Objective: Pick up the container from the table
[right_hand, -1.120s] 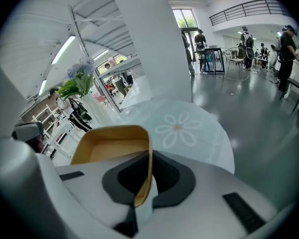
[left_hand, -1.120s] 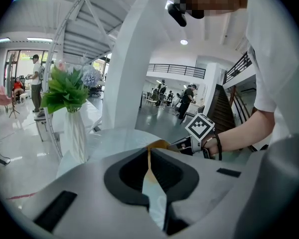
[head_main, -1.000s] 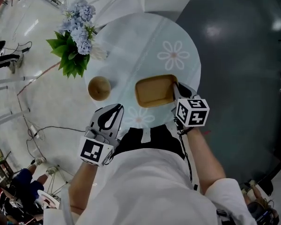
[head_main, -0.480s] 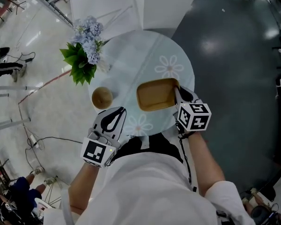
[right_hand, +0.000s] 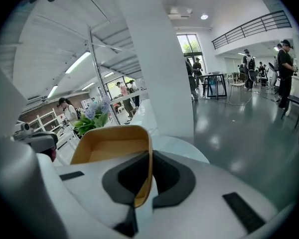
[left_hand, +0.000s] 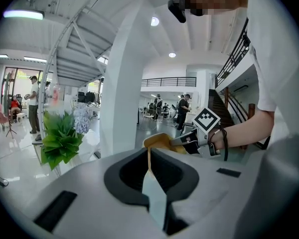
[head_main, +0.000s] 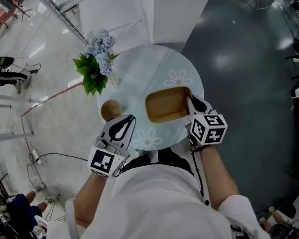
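Note:
A shallow wooden container point(head_main: 167, 105) with rounded corners hangs over the right half of the round, pale blue table point(head_main: 139, 68). My right gripper point(head_main: 189, 100) is shut on its right rim. In the right gripper view the thin wooden wall point(right_hand: 145, 148) runs between the closed jaws, and the tray's inside point(right_hand: 109, 146) spreads out to the left. My left gripper point(head_main: 123, 121) is held over the table's near-left edge, shut and holding nothing. In the left gripper view the container point(left_hand: 159, 142) and the right gripper show beyond the closed jaws point(left_hand: 149, 151).
A small round wooden cup point(head_main: 111, 109) stands at the table's left edge, just beyond my left gripper. A bunch of blue flowers with green leaves point(head_main: 97, 63) sits at the far left of the table. A white column point(head_main: 169, 14) rises behind it. People stand in the hall's background.
The head view has shifted, so the table sits lower in the picture. The right gripper stays shut on the container. The left gripper holds its place near the cup.

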Available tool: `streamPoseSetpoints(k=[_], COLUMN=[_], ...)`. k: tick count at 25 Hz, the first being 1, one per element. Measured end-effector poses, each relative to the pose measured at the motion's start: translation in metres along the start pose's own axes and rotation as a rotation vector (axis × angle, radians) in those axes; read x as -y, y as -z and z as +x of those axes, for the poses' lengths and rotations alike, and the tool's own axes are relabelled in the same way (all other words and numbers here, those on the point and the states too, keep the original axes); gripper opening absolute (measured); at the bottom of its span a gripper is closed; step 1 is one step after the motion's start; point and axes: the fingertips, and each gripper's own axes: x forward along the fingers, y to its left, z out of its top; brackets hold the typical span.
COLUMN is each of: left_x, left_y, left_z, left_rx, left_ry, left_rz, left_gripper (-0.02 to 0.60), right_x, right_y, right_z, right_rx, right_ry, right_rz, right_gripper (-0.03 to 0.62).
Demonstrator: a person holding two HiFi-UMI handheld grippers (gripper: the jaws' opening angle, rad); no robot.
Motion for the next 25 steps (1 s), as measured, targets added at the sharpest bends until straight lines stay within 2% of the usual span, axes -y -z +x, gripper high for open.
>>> streamPoseSetpoints(k=[4, 25], left_x=[0.0, 0.01], left_y=[-0.016, -0.04], left_z=[0.0, -0.014], left_rx=[0.044, 0.1], left_ry=[-0.004, -0.01], left_rz=[0.011, 0.071], left_gripper=[0.035, 0.035], right_x=[-0.004, -0.032], right_y=[-0.015, -0.062], right_z=[-0.01, -0.056], right_rx=[0.035, 0.179], right_ry=[-0.01, -0.073], right_rz=[-0.009, -0.024], right_gripper=[0.031, 0.031])
